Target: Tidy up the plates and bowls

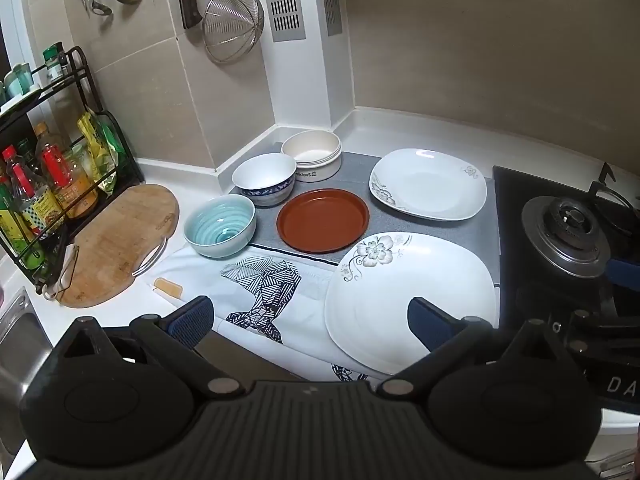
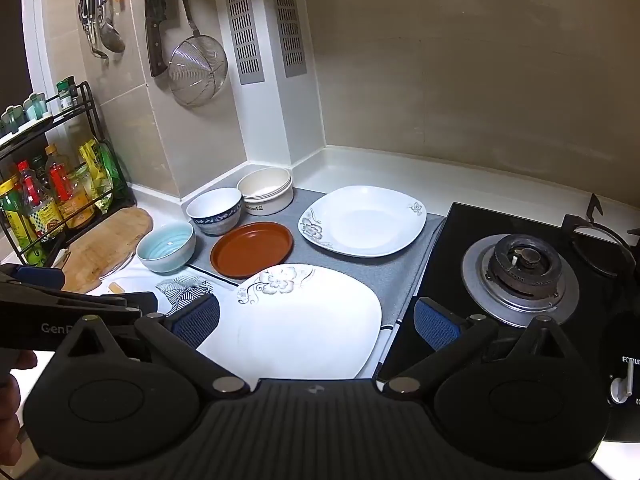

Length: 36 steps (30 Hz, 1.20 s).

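A large white flowered plate (image 1: 408, 292) (image 2: 304, 320) lies nearest, on a patterned cloth. Behind it sit a brown round plate (image 1: 322, 220) (image 2: 252, 249) and a second white flowered plate (image 1: 428, 184) (image 2: 362, 220) on a grey mat. Three bowls stand in a row at the left: pale blue (image 1: 220, 226) (image 2: 166, 246), blue-rimmed white (image 1: 264, 178) (image 2: 215, 209), cream (image 1: 312, 158) (image 2: 265, 190). My left gripper (image 1: 312, 322) hovers open above the cloth and the near plate's left edge. My right gripper (image 2: 318, 322) hovers open over the near plate. Neither holds anything.
A gas stove (image 1: 568, 232) (image 2: 520, 276) lies to the right. A wooden cutting board (image 1: 116, 244) (image 2: 106, 246) and a black bottle rack (image 1: 52, 184) (image 2: 52, 196) stand left. A sink edge (image 1: 16, 332) is at the lower left. Utensils, a knife and a strainer (image 2: 196, 70) hang on the wall.
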Tool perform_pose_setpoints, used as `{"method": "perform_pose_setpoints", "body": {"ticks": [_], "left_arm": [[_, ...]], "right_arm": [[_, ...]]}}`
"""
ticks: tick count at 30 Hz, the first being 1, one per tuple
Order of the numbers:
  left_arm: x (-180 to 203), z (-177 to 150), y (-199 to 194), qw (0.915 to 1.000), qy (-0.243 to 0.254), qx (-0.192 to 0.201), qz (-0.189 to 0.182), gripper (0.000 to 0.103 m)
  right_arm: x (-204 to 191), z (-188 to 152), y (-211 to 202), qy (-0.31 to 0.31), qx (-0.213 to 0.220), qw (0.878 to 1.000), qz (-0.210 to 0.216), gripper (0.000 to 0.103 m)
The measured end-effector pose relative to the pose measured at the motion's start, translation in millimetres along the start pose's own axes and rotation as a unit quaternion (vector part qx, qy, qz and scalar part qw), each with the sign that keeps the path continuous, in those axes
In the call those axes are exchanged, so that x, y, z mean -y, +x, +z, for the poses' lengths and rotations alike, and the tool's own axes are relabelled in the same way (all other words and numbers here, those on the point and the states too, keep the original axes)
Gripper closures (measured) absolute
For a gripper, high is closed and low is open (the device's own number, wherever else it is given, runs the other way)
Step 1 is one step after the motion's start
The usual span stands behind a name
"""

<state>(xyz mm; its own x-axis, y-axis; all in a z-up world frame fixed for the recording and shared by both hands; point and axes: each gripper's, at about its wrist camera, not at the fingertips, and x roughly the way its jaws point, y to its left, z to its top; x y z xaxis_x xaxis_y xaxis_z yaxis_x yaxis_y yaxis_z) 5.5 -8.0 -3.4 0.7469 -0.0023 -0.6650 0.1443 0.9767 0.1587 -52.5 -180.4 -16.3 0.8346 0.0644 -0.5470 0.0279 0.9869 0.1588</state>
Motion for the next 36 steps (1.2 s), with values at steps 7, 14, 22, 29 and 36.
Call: {"method": "perform_pose_setpoints", "body": {"ticks": [7,14,22,29,36], "left_arm": [[1.2,1.8,-1.3,1.0,0.001,0.0,0.0,0.0],[0.6,4.1,-1.1,1.0,0.003,-0.002,-0.003,0.0],[1.4,4.5,0.7,1.0,0.003,-0.002,-0.005,0.0],[3.0,4.9,2.1,0.9999,0.009,0.001,-0.006,0.0],[7.8,5.3,2.2,0.9998,0.016,0.003,-0.008,0.0]], "right_arm": [[2.7,-1.8,2.6,0.0,0.0,1.0,0.001,0.0],[4.5,-1.3,1.9,0.0,-0.002,1.0,0.004,0.0],[0.3,-0.2,5.3,0.007,-0.003,1.0,0.002,0.0],[0.9,-0.7,4.0,0.01,-0.001,1.0,0.004,0.0],[3.5,-1.4,1.6,0.017,0.001,1.0,-0.001,0.0]]}}
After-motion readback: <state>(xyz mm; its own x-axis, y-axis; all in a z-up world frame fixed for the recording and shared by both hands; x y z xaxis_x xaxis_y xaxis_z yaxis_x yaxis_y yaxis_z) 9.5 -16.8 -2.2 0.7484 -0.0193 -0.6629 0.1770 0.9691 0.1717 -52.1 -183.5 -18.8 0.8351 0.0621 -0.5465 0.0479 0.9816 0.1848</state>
